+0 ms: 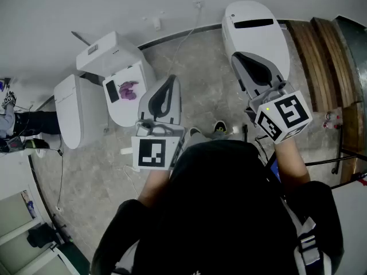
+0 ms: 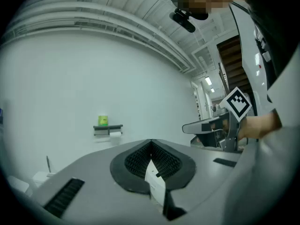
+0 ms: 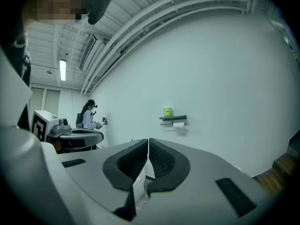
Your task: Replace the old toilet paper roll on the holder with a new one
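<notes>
Left gripper view: the left gripper [image 2: 151, 142] points level. Its two dark ribbed jaws are pressed together with nothing between them. Well beyond the jaws, a dark holder [image 2: 108, 128] is fixed to a plain pale wall. A white toilet paper roll [image 2: 115, 134] hangs under the holder, toward its right end. A small green box [image 2: 102, 120] stands on top of the holder; any print on it is too small to read. At the right edge a marker cube [image 2: 239, 104] shows a bold black-and-white square pattern, with no letters.

Right gripper view: the right gripper [image 3: 148, 141] also points level, with its jaws closed tight on each other and empty. The same holder, roll and green box sit on the wall ahead, well apart from the jaws. Far off at the left a person [image 3: 87, 114] stands near the wall.

Head view, looking down: a person in a dark top holds both grippers out in front, each topped by a cube of square markers. White toilets [image 1: 256, 34] stand on a grey stone floor [image 1: 200, 96]. One closed lid carries a small purple thing [image 1: 128, 89]. Wooden steps [image 1: 316, 56] are at the right. No readable writing shows anywhere.
</notes>
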A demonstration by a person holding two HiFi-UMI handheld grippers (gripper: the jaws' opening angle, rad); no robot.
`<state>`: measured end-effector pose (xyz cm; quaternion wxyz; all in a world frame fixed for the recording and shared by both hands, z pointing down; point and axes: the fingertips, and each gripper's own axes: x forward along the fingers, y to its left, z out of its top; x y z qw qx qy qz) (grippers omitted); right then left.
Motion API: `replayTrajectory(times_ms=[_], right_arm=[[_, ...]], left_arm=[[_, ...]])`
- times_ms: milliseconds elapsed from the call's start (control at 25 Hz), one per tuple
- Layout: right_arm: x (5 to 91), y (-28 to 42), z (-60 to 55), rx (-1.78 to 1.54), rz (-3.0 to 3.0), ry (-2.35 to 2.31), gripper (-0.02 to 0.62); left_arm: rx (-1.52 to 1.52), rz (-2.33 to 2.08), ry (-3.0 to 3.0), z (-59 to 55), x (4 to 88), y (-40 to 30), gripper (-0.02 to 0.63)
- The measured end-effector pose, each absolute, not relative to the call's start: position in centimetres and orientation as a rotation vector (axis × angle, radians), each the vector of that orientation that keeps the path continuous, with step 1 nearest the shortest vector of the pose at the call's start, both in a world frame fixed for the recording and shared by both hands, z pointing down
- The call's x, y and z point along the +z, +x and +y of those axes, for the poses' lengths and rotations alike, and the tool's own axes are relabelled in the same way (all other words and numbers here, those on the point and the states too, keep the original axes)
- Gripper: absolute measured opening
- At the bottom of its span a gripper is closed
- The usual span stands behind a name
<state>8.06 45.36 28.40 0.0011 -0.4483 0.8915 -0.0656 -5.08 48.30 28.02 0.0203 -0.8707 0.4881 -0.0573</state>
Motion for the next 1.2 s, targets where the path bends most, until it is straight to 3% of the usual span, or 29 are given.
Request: replayTrajectory(times_ms=[1200], right_arm=[[30.4, 7.6, 39.2, -0.438, 2.705, -1.451, 0.021]], left_arm=[[-0.205, 1.49, -2.766, 42.6, 29.1, -6.0, 0.023]])
